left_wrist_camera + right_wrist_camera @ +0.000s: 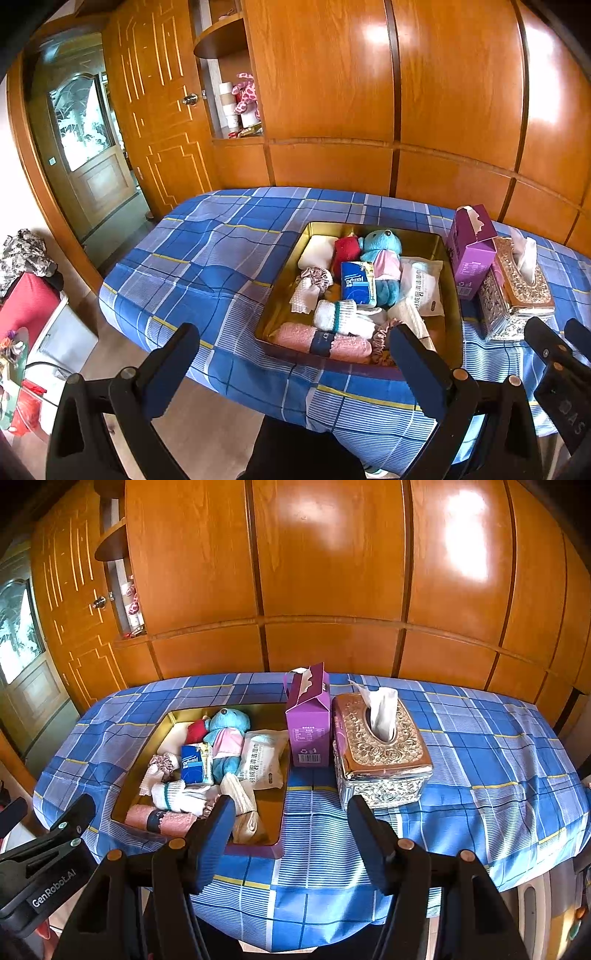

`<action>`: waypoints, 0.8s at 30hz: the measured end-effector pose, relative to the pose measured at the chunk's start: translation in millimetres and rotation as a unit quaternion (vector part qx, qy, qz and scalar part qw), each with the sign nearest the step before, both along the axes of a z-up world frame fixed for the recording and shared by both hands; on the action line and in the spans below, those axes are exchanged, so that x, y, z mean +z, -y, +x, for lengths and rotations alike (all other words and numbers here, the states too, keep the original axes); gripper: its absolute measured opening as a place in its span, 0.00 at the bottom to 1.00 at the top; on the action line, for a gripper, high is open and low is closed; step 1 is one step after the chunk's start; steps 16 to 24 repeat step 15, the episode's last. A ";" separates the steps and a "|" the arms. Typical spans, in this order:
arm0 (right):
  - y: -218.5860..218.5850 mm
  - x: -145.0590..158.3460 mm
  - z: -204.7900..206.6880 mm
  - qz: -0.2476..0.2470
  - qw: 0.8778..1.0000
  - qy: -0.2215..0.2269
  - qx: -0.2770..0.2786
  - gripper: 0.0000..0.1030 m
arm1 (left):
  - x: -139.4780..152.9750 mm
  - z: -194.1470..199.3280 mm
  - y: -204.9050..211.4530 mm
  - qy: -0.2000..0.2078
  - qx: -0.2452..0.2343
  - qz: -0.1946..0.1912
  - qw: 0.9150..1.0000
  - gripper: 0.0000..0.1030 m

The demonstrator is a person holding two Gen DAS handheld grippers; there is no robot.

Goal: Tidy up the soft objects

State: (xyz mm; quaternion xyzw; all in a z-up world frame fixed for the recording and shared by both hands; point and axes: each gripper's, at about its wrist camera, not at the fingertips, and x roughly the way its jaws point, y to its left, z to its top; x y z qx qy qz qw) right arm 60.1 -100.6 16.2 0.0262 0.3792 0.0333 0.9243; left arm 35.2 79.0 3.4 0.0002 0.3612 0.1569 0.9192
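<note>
Both tongs hung back off the near edge of the worktop (480, 746), spread wide and holding nothing, so the work looked to be at a pause between picks, or at its very start or end.

The left tongs (295, 347) faced the gold tray (448, 280), which sat left of the worktop's middle. Packed inside it were a pink rolled towel (295, 338) at the near edge, white socks (341, 315), a blue tissue pack (356, 282), a blue stuffed toy (380, 247) toward the far edge, and a white wipes packet (423, 284) on the right.

The right tongs (291, 823) pointed at the bare cloth between the tray and two boxes standing just right of it: a purple carton (308, 723) and an ornate tissue box (380, 753).

Any next pick would likely call for reaching forward over the near edge and closing gently on something soft.
</note>
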 end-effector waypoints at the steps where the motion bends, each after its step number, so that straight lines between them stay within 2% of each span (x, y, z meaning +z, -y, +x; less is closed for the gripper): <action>1: 0.0 0.1 -0.1 0.001 1.000 0.000 0.000 0.62 | -0.3 0.1 -0.3 0.000 -0.001 -0.001 1.000 1.00; 24: 0.3 -1.7 1.8 0.002 1.000 -0.004 -0.002 0.62 | -4.4 4.6 -1.5 -0.006 -0.004 -0.001 1.000 1.00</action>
